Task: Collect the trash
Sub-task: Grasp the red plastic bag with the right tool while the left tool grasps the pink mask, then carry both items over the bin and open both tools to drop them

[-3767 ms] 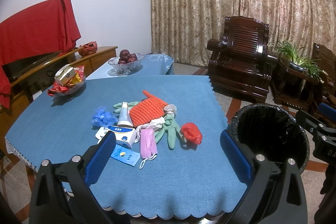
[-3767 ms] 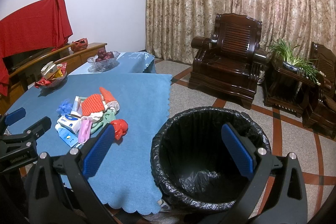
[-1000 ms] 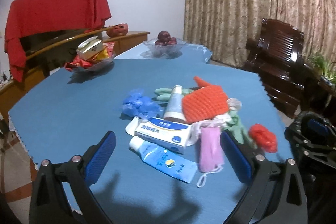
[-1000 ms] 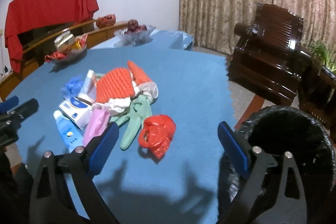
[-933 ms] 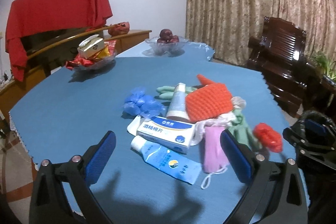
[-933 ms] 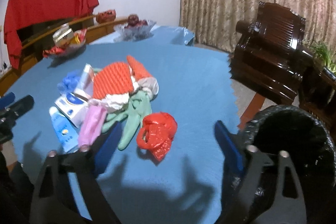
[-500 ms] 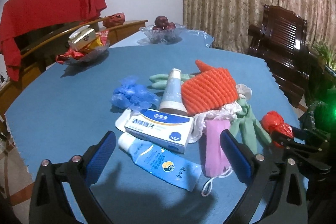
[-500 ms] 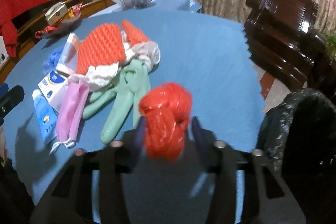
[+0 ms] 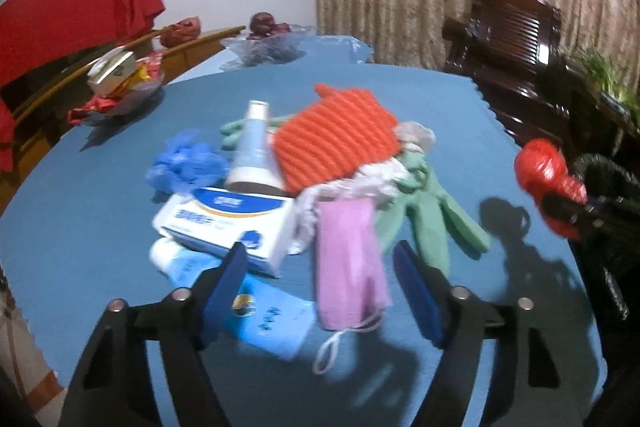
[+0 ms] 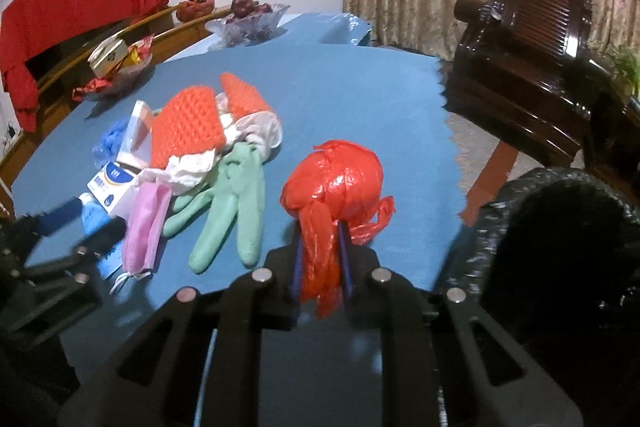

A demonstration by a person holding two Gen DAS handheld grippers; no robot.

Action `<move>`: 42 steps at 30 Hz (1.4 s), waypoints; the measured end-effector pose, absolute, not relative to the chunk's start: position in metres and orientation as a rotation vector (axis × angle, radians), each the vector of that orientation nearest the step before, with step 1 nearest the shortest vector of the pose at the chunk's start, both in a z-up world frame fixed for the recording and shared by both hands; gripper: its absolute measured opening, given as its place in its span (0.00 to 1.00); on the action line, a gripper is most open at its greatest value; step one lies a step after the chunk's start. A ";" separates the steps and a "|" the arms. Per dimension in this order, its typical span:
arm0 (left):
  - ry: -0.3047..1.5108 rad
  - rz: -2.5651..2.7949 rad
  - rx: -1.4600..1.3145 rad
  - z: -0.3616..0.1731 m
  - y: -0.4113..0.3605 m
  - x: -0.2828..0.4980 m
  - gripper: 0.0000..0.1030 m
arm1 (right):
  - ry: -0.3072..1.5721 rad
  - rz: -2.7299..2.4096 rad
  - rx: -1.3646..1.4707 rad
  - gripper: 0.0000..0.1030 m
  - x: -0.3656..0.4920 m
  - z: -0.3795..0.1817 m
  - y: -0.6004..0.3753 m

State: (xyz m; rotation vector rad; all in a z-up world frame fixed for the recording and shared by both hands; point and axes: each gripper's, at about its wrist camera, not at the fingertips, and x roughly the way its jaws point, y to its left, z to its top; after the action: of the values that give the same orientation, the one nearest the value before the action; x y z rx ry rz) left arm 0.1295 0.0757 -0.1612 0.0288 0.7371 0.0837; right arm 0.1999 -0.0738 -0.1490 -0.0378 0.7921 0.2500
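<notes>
Blue tablecloth (image 10: pixel 340 99) carries a trash pile, the right gripper (image 10: pixel 320 263) closing on a crumpled red plastic bag (image 10: pixel 332 187) lifted beside the black bin (image 10: pixel 560 227), while the left gripper (image 9: pixel 320 283), jaws narrowing but apart, hovers around a pink face mask (image 9: pixel 348 259).

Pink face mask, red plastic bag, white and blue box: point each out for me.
pink face mask (image 9: pixel 348 259), left wrist view, middle of its pleated body.
red plastic bag (image 10: pixel 336 183), right wrist view, its bunched round top.
white and blue box (image 9: pixel 228 223), left wrist view, its printed top face.
</notes>
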 end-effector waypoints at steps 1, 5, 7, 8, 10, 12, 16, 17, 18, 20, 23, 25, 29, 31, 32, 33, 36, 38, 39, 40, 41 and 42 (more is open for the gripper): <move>0.743 0.085 0.037 -0.164 0.072 0.132 0.65 | 0.791 0.247 -0.035 0.15 0.199 -0.148 -0.077; 0.767 0.101 0.059 -0.176 0.064 0.143 0.52 | 0.785 0.243 -0.036 0.15 0.198 -0.146 -0.084; 0.782 0.104 0.074 -0.182 0.062 0.148 0.35 | 0.791 0.245 -0.037 0.15 0.198 -0.147 -0.084; 0.788 0.096 0.074 -0.184 0.061 0.150 0.30 | 0.794 0.246 -0.035 0.15 0.198 -0.147 -0.084; 0.795 0.086 0.071 -0.188 0.061 0.151 0.19 | 0.795 0.248 -0.034 0.15 0.197 -0.147 -0.084; 0.796 0.089 0.076 -0.188 0.061 0.149 0.13 | 0.792 0.250 -0.033 0.15 0.197 -0.146 -0.083; 0.745 0.103 0.081 -0.171 0.062 0.138 0.11 | 0.773 0.250 -0.024 0.15 0.190 -0.137 -0.086; 0.732 0.101 0.083 -0.166 0.061 0.135 0.11 | 0.766 0.248 -0.021 0.15 0.188 -0.134 -0.088; 0.717 0.093 0.084 -0.159 0.060 0.130 0.11 | 0.759 0.245 -0.017 0.15 0.186 -0.131 -0.090; 0.703 0.079 0.075 -0.148 0.058 0.124 0.11 | 0.743 0.237 -0.009 0.15 0.181 -0.124 -0.096; 0.688 0.033 0.067 -0.130 0.048 0.118 0.11 | 0.719 0.214 0.012 0.15 0.172 -0.111 -0.110; 0.674 -0.008 0.070 -0.120 0.036 0.114 0.11 | 0.710 0.190 0.024 0.15 0.165 -0.105 -0.120; 0.661 -0.117 0.057 -0.103 0.007 0.112 0.11 | 0.701 0.123 0.049 0.15 0.150 -0.096 -0.153; 0.651 -0.159 0.061 -0.099 -0.013 0.110 0.11 | 0.701 0.090 0.056 0.15 0.143 -0.094 -0.169; 0.646 -0.181 0.065 -0.096 -0.022 0.110 0.11 | 0.703 0.064 0.058 0.15 0.139 -0.094 -0.179; 0.637 -0.209 0.071 -0.094 -0.035 0.109 0.11 | 0.705 0.042 0.060 0.15 0.135 -0.094 -0.189; 0.625 -0.276 0.082 -0.090 -0.065 0.109 0.11 | 0.713 -0.018 0.068 0.15 0.123 -0.097 -0.216; 0.626 -0.331 0.083 -0.089 -0.087 0.110 0.11 | 0.718 -0.060 0.078 0.15 0.115 -0.100 -0.233; 0.628 -0.350 0.081 -0.089 -0.096 0.110 0.11 | 0.720 -0.080 0.085 0.15 0.112 -0.102 -0.243; 0.632 -0.374 0.081 -0.089 -0.107 0.111 0.11 | 0.722 -0.097 0.089 0.15 0.108 -0.103 -0.251; 0.634 -0.389 0.081 -0.089 -0.114 0.113 0.11 | 0.725 -0.114 0.090 0.15 0.106 -0.105 -0.258; 0.638 -0.413 0.084 -0.091 -0.125 0.113 0.11 | 0.727 -0.130 0.090 0.15 0.104 -0.106 -0.263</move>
State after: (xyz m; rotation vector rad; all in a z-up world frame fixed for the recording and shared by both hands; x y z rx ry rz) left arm 0.1133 -0.1252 -0.0906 0.0837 0.6377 -0.4130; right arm 0.1044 -0.2633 -0.1058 0.0897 0.7273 -0.1301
